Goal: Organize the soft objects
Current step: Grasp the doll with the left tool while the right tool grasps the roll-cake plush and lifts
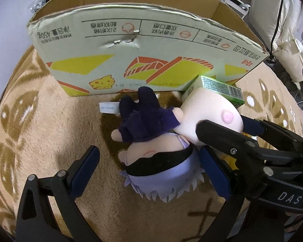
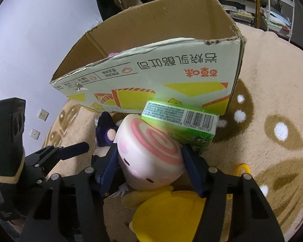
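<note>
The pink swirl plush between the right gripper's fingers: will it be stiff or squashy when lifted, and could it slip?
The pink swirl plush looks rounded and padded, so it probably squashes under the right gripper. Its fabric likely resists slipping. The green packet leaning on it may topple.

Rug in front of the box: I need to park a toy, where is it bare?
Bare rug lies left of the purple-haired doll, below the cardboard box. Crowded rightward: pink swirl plush, green tissue pack, yellow plush.

Both wrist views close, facing shared cardboard box (image 1: 143, 46) (image 2: 151, 76)
</note>
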Motion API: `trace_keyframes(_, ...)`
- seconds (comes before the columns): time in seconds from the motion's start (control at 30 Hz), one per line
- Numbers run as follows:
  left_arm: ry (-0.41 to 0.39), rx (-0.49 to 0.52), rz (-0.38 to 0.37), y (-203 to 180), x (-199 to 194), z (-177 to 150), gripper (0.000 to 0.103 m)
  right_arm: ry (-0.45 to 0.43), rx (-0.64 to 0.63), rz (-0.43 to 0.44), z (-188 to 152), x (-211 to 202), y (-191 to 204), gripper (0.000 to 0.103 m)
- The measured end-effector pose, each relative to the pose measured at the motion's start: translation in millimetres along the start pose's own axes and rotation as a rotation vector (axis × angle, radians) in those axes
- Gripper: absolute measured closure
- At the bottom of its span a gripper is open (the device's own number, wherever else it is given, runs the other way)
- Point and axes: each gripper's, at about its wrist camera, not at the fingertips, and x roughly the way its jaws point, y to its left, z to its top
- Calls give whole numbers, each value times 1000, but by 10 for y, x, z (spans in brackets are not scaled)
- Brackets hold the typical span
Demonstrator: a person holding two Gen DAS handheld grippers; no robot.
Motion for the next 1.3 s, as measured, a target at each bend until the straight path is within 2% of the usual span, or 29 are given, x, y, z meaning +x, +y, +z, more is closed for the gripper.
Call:
trace_keyframes(0.17, 29, -39, -31, 48, 78, -23, 6, -3, 4, 7, 3, -58, -42, 40)
trace_keyframes(0.33, 46, -31, -42, 17, 130, -62, 21, -14, 3, 7, 10, -122, -66, 41)
trace_keyframes(0.63, 7, 39, -16, -168, 110, -86, 38, -21, 0, 7, 10, -162, -50, 41)
trace_keyframes(0.97, -30, 20, 30, -62, -52, -108, 39, -48, -3, 11, 7, -241, -29, 41)
trace_keyframes(1.13, -84, 8, 66, -33, -192, -141, 39, -63, -14, 8, -1, -305, 1, 41)
trace_keyframes(1.3, -168, -4, 107, 15, -396, -175, 39, -115, -28, 24, -6, -436, 38, 42)
